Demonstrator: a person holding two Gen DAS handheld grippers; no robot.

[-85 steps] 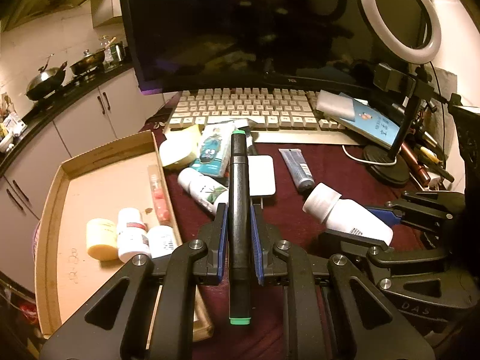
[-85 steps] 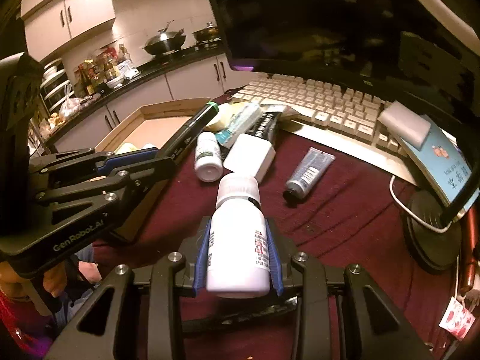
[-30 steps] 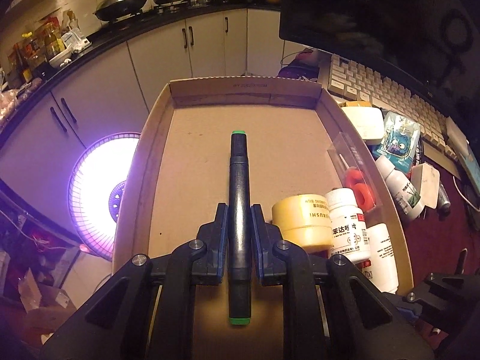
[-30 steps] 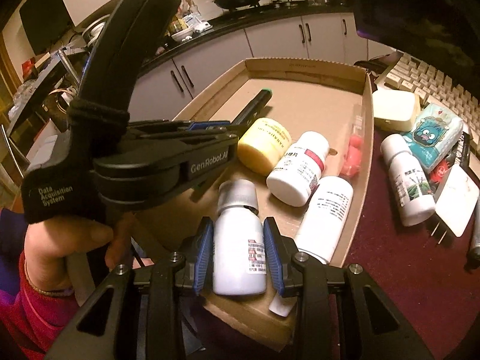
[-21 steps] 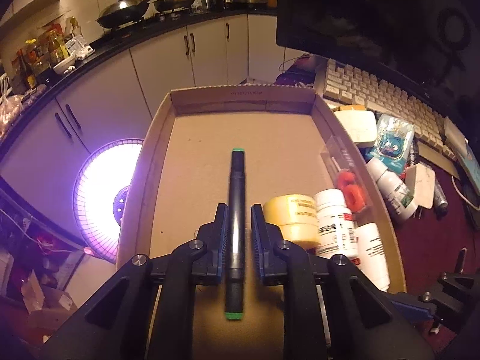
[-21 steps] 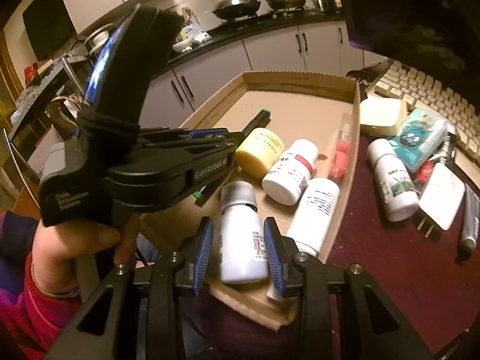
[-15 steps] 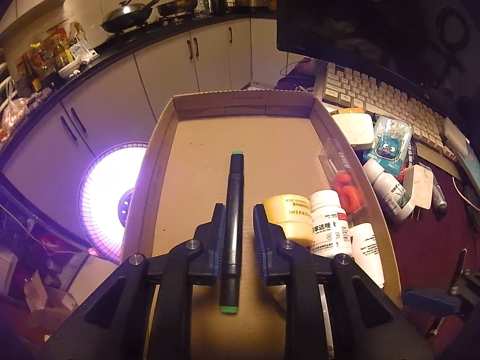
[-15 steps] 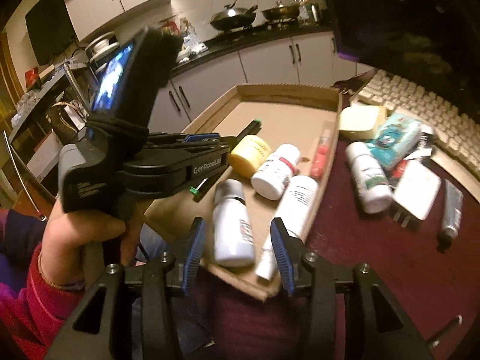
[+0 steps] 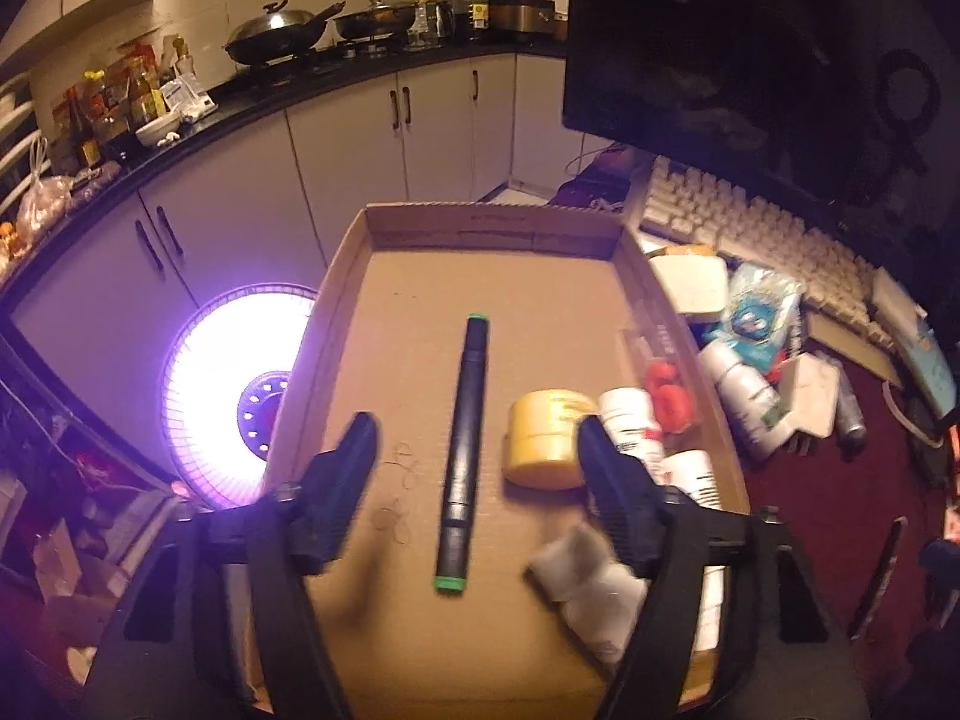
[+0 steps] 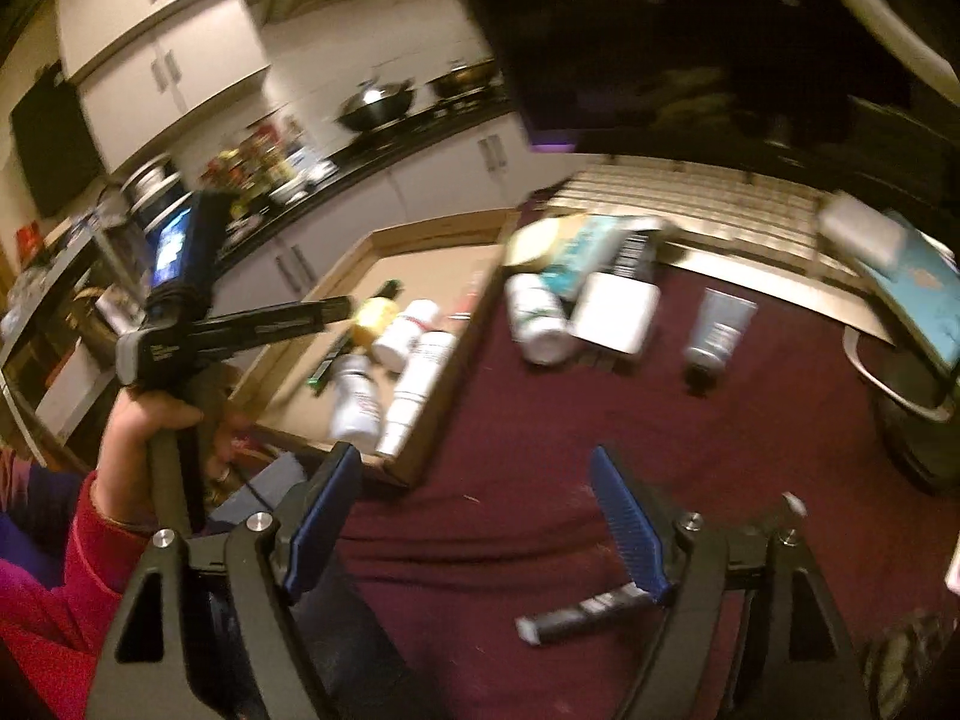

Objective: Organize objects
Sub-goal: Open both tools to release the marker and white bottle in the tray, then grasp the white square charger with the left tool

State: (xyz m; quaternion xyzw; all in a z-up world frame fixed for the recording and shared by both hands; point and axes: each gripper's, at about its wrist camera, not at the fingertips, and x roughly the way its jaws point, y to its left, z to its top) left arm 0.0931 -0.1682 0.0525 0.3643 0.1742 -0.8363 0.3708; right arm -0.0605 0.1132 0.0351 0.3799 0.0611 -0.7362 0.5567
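- Our left gripper [image 9: 474, 480] is spread wide and holds nothing; the black marker [image 9: 463, 450] lies flat on the floor of the cardboard tray [image 9: 480, 234] between the fingers, touching neither.
- Just right of the marker sit a yellow jar [image 9: 549, 441] and white bottles [image 9: 630, 426].
- Our right gripper [image 10: 474, 516] gapes empty over the dark red cloth [image 10: 600, 420], the tray off to its left.
- Farther out lies a keyboard [image 10: 690, 198].

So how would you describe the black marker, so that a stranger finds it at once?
Look at the cardboard tray left of the keyboard. On its bare floor, left of the yellow jar, lies the black marker. It is the only long, thin, dark item there, with green ends.
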